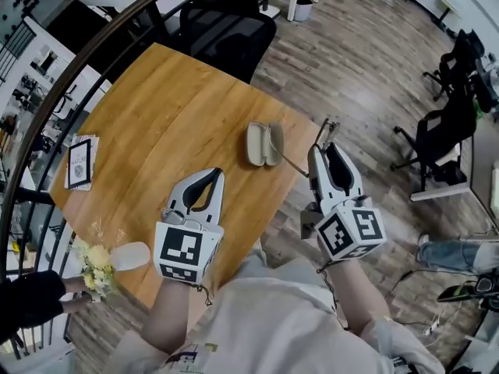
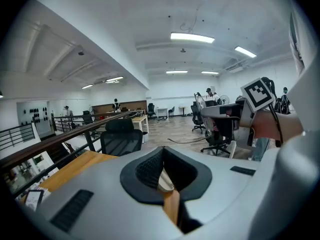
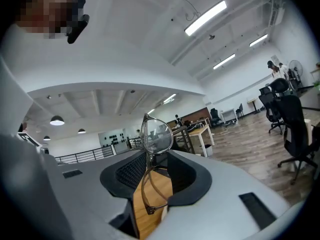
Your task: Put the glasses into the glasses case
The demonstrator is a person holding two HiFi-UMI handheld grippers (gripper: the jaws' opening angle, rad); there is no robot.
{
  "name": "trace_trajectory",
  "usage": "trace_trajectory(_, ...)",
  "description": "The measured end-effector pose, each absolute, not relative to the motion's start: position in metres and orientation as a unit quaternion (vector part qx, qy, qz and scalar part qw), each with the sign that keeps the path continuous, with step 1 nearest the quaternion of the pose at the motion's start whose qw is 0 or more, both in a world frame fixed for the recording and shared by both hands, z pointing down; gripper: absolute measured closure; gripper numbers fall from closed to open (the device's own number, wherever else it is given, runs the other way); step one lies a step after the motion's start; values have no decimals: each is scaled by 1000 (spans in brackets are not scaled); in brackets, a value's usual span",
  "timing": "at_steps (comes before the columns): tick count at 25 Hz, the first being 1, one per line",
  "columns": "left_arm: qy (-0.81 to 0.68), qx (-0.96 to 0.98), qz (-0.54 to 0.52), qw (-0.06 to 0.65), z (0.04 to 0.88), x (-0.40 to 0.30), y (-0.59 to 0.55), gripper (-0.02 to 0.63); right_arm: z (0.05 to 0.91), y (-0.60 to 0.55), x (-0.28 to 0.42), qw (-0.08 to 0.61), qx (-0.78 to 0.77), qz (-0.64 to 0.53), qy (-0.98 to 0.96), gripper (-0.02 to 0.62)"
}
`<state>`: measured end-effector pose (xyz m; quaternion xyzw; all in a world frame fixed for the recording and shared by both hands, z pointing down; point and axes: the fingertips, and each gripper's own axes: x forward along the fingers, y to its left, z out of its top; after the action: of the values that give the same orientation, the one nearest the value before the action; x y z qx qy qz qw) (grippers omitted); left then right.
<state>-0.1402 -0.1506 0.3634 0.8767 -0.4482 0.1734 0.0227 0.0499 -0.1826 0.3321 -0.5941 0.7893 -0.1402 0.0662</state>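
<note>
The glasses case (image 1: 265,144) lies open on the wooden table (image 1: 171,115), near its right edge. My right gripper (image 1: 321,148) hovers just right of the case, past the table edge, shut on the thin-rimmed glasses (image 1: 325,131). In the right gripper view the glasses (image 3: 156,135) stand upright, pinched between the gripper (image 3: 150,156) tips, one lens above them and one below. My left gripper (image 1: 215,174) hangs over the table in front of the case, its tips together and holding nothing. In the left gripper view this gripper (image 2: 162,151) shows the pads meeting.
A black office chair (image 1: 226,26) stands at the table's far edge. A small framed card (image 1: 78,162) lies at the left edge, and a flower bunch (image 1: 97,267) with a white object (image 1: 129,255) at the near left corner. More chairs (image 1: 444,131) stand to the right.
</note>
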Motion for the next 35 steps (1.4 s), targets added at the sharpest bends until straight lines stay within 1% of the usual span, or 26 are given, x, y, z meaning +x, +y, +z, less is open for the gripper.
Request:
trace_trajectory(5,-444,876,182,41,386,-141,-171,589,377,-225,35,43,-593,-188,782,439)
trace_trajectory(11,-457,865,198,61,404,-143,-193,589,415,-259,25,22,-588,-202,783,439)
trace_trajectory(22,-459,853,231,95,450,-127,-236,589,506,-309,38,-25,-604,-273,748,439)
trace_trajectory(28,-455,850,220,149,484,-116,-254,589,565,-325,33,-60,-594,-314,738,439)
trace_trajectory(35,-458,833,243,194,531,-123,-259,589,615,-332,11,-106,-581,-345,729,434)
